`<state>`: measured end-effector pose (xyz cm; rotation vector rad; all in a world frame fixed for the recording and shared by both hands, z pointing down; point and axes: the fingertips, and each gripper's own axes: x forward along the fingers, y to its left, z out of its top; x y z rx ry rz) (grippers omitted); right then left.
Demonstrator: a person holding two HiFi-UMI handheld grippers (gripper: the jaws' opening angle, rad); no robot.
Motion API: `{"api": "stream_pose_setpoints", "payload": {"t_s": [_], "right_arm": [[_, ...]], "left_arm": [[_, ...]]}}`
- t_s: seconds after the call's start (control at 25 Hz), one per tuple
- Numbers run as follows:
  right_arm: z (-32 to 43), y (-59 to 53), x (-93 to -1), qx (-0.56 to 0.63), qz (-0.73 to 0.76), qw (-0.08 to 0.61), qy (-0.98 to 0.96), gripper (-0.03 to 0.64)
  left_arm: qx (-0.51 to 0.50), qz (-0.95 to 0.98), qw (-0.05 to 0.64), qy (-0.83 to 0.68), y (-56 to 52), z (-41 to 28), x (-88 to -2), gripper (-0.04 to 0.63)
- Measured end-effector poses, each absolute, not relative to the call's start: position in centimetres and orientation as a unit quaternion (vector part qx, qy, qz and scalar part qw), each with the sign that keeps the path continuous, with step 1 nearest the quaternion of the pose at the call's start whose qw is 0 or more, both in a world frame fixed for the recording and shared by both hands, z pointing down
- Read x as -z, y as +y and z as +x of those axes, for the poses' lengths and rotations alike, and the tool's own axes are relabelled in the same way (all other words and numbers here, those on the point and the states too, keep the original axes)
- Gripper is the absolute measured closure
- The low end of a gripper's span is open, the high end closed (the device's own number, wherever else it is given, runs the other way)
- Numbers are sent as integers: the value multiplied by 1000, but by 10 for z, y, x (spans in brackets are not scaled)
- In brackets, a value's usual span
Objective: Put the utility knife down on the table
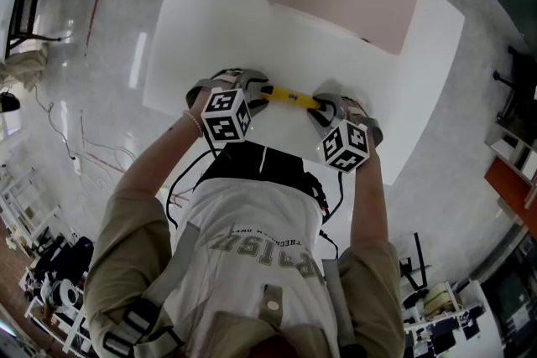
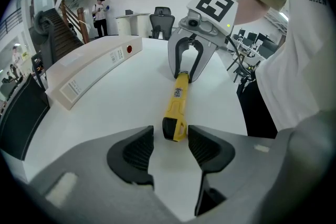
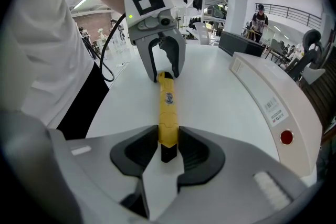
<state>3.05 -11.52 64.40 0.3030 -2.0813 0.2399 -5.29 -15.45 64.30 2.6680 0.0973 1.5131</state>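
Head view obscures jaws — right gripper pinches utility knife; left gripper gapes, not touching.

In the head view, I held the left forearm at centre left and the right forearm at centre right, both reaching toward frame centre. The grippers pointed steeply down, facing each other. The left gripper had its jaws apart, pads clear of the utility knife. The right gripper had its jaws clamped on the opposite end.
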Motion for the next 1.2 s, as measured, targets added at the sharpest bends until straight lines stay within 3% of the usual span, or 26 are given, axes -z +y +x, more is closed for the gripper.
{"api": "stream_pose_setpoints", "payload": {"t_s": [0.52, 0.68, 0.92, 1.2], "right_arm": [[28, -113, -642, -134, 134, 470, -862, 465], [30, -121, -627, -145, 179, 438, -869, 465], [38, -164, -552, -141, 344, 286, -883, 450], [93, -184, -415, -70, 604, 68, -791, 442]], "left_arm": [[-492, 869, 40, 31, -154, -55, -643, 376], [-472, 877, 81, 27, -151, -52, -639, 368], [-389, 909, 132, -63, -177, -50, -599, 368], [-156, 932, 126, -302, -233, -71, -456, 341]]}}
